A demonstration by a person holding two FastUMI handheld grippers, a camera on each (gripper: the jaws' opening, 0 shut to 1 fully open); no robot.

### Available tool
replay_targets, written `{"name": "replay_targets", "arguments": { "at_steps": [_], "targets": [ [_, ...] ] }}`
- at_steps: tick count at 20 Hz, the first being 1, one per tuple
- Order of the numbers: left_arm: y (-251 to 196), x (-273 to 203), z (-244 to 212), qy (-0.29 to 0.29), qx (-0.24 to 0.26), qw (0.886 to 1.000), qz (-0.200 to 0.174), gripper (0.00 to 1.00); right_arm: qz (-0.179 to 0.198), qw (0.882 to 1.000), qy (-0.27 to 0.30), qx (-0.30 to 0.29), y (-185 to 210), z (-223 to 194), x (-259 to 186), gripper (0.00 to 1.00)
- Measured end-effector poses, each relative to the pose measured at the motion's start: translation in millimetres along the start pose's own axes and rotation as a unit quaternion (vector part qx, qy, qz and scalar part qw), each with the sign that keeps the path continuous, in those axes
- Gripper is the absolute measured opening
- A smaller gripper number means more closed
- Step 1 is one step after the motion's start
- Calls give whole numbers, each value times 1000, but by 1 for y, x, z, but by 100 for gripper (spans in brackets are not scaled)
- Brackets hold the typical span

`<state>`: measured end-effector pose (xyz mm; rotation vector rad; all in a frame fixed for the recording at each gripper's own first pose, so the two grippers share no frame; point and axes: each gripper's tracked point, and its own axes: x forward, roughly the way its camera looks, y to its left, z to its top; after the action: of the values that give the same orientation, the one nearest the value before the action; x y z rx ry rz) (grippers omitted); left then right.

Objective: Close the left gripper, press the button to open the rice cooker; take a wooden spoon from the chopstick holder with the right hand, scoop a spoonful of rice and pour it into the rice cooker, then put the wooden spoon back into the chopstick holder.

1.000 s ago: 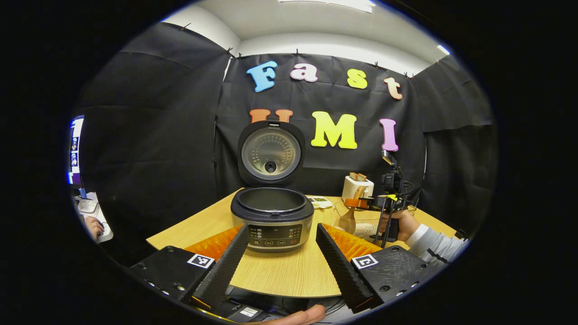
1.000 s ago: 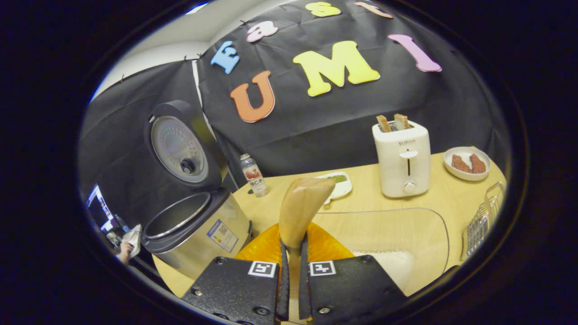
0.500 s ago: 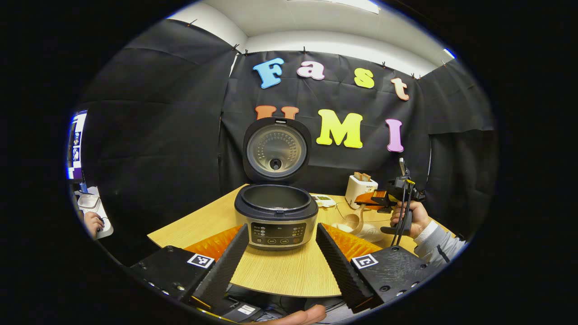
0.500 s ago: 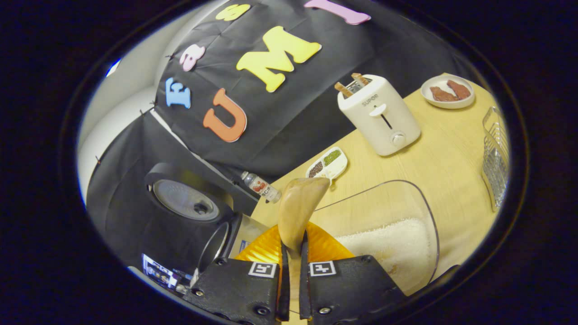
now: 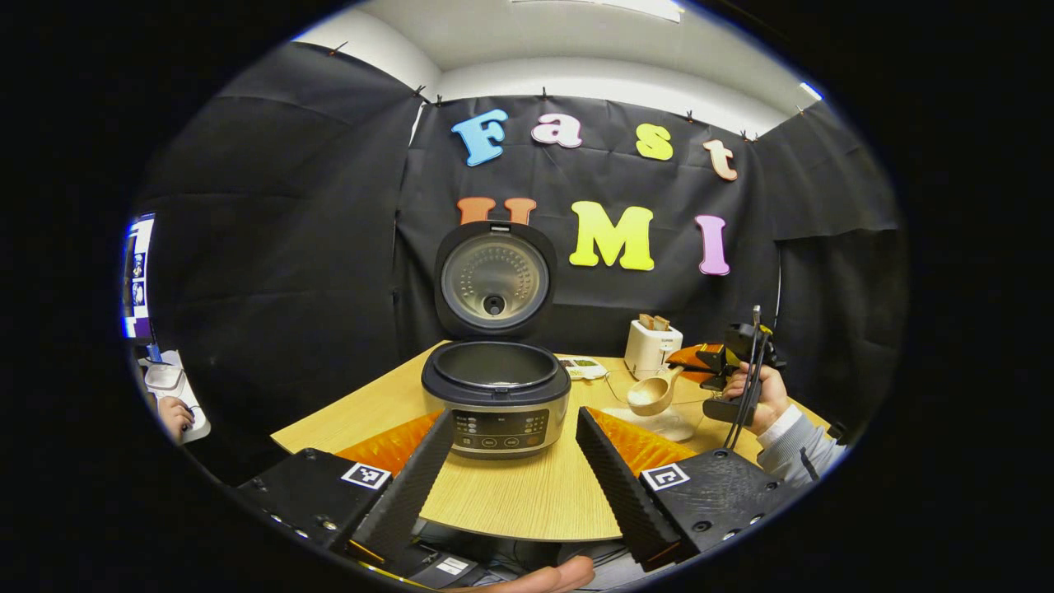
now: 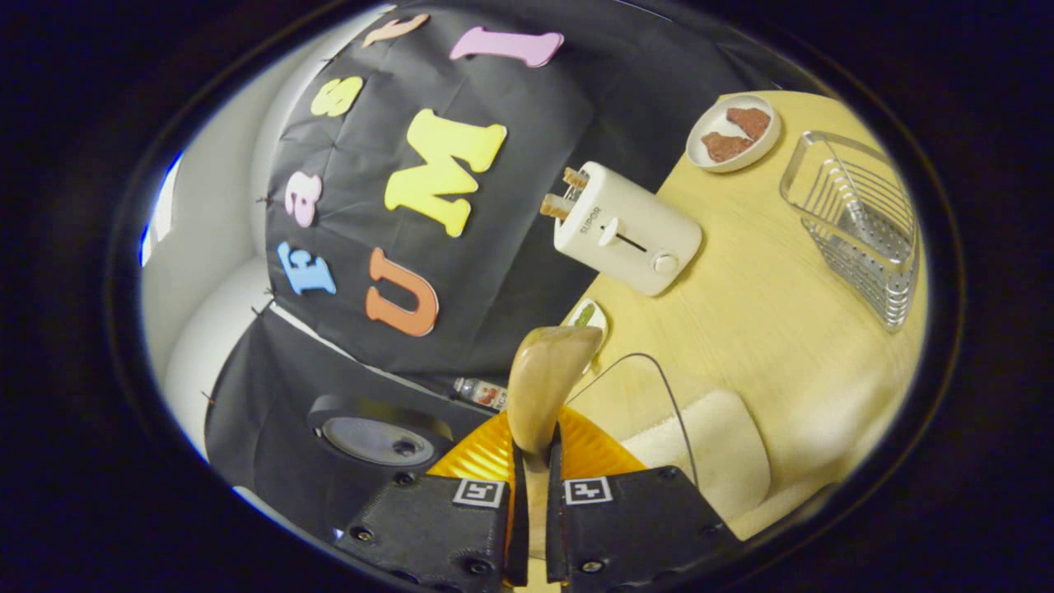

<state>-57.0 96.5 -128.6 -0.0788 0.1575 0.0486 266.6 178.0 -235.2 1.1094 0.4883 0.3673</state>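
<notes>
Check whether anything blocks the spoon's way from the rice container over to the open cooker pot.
Nothing visible does. The wooden spoon hangs over the rice container, right of the rice cooker; its lid stands upright, with bare table between.

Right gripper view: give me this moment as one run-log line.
right tool: shut on wooden spoon | spoon: above rice container | left tool: open | rice cooker: lid up

The black rice cooker (image 5: 496,403) stands lid-up on the table; the wooden spoon (image 5: 653,395) tilts over the rice.
</notes>
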Motion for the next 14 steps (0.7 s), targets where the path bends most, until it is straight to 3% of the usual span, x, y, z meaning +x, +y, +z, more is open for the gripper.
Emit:
{"name": "replay_targets", "arguments": {
  "at_steps": [2,6,14],
  "targets": [
    [-1,-1,0,1,2,1000,0,96,29,998,-13,62,7,11,-9,13],
    [-8,-4,2,1,5,1000,-3,96,94,981,-24,166,24,26,-29,13],
    [-26,-20,11,-14,22,1000,-12,95,104,978,-30,180,48,34,-53,10]
  ]
}}
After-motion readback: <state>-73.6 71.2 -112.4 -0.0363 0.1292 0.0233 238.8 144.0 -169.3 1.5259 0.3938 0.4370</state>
